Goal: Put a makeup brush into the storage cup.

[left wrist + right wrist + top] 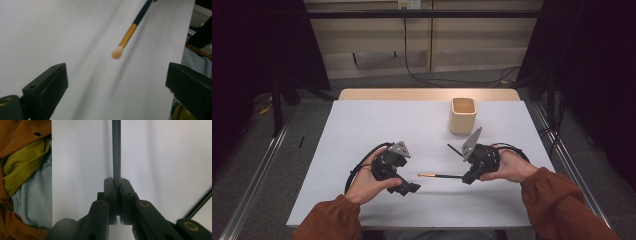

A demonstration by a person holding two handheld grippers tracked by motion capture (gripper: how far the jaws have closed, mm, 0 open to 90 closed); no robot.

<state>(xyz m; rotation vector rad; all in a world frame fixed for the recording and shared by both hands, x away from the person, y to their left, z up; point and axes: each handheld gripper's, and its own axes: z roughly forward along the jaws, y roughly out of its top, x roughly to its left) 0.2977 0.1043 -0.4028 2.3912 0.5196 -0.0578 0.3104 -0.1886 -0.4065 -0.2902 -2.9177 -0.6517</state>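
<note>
While our right gripper (116, 185) clamps its jaws tight on the dark handle of a makeup brush (439, 175), our left gripper (411, 187) waits with its jaws wide apart and nothing between them. We see no brand, label or readable writing on the brush, the grippers or anything else.

From the right gripper view, the brush handle runs straight up toward 12 o'clock from between the closed jaws, thin and dark, almost black. From the left gripper view, the brush (128, 36) comes in from 1 o'clock: a dark handle, then a gold metal ferrule, then a small, rounded, pale cream tuft of bristles at the tip. That tip hangs above the white table (62, 32), between and beyond the two spread jaws, touching neither.

From the high view, the brush lies nearly level across the middle of the table (362, 125), handle end in the right gripper (468, 177) and bristle end pointing to 9 o'clock, just short of the left gripper. We hold both grippers near the table's front edge, at about 6 o'clock. A square, light wooden cup (462, 115) stands upright at about 1 o'clock from the brush, well apart from it. Rust-brown sleeves (562, 200) cover our forearms.
</note>
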